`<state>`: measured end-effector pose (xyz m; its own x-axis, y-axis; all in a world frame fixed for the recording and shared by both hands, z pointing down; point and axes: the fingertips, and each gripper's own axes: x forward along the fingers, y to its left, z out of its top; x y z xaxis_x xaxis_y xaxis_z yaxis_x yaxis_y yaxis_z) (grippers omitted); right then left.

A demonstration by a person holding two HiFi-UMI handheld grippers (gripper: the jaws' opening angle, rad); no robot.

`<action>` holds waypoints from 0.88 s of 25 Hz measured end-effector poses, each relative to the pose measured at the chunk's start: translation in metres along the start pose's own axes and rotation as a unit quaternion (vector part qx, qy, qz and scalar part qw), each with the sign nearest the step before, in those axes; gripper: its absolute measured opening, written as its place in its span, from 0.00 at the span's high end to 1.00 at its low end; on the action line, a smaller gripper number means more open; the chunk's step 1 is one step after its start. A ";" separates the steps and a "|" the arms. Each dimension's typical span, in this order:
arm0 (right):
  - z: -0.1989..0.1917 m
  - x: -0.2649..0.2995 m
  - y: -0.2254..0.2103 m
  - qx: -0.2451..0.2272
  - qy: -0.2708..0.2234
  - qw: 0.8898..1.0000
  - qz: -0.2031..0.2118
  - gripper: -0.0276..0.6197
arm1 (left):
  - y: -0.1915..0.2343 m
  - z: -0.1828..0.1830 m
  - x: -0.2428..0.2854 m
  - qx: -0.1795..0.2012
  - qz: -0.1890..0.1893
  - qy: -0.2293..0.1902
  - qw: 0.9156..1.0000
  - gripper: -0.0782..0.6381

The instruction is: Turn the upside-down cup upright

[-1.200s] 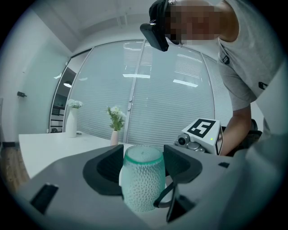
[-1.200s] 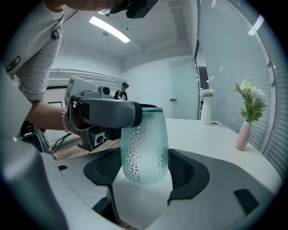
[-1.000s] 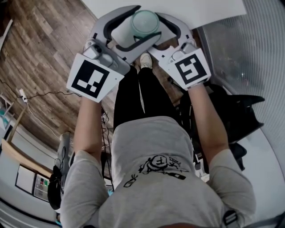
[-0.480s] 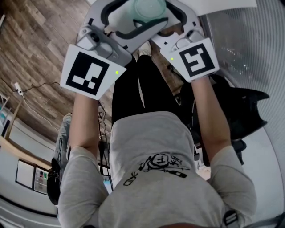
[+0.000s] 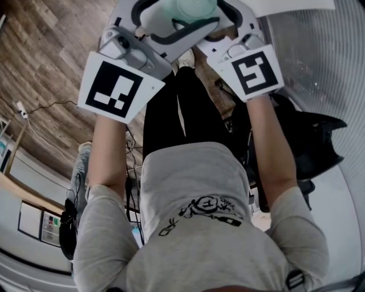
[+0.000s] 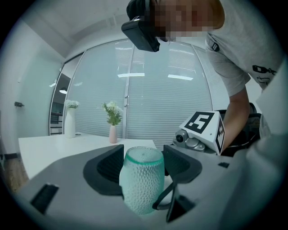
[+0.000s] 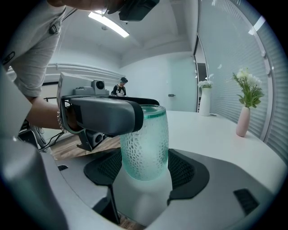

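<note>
A teal, bumpy glass cup (image 5: 197, 7) is held off the table between both grippers, just past my knees; the head view's top edge cuts it off. In the left gripper view the cup (image 6: 141, 179) stands with its teal band on top, and my left gripper (image 6: 141, 157) has a black pad against each side. In the right gripper view my right gripper (image 7: 145, 166) flanks the cup (image 7: 145, 143) with both pads on its lower half. One left jaw crosses in front of the cup near the rim. I cannot tell which end of the cup is the mouth.
The white table (image 7: 216, 134) lies beyond the cup, with a pink vase of flowers (image 7: 243, 121) and a white vase (image 7: 204, 108) far back. A black bag (image 5: 308, 142) sits on the floor at my right. A wall of glass with blinds (image 6: 148, 103) lies behind.
Both grippers and the cup sit higher in the head view than a second ago, so the cup now runs off the top edge. Both grips look the same.
</note>
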<state>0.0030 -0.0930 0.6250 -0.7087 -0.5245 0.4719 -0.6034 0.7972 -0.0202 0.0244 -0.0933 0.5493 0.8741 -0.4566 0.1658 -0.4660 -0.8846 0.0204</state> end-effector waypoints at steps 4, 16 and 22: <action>-0.002 0.002 0.001 -0.007 0.002 1.000 0.003 0.44 | 0.000 -0.003 0.000 -0.002 0.002 -0.001 1.000 0.50; -0.012 0.005 0.004 -0.003 0.009 1.000 0.005 0.44 | -0.002 -0.014 0.000 -0.004 0.003 0.006 1.000 0.50; -0.016 0.006 0.005 -0.016 0.024 1.000 0.001 0.44 | -0.003 -0.017 -0.001 -0.002 0.006 0.005 1.000 0.50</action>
<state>0.0016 -0.0874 0.6422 -0.6907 -0.5092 0.5134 -0.5897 0.8076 0.0076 0.0223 -0.0887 0.5663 0.8670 -0.4665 0.1751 -0.4773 -0.8785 0.0229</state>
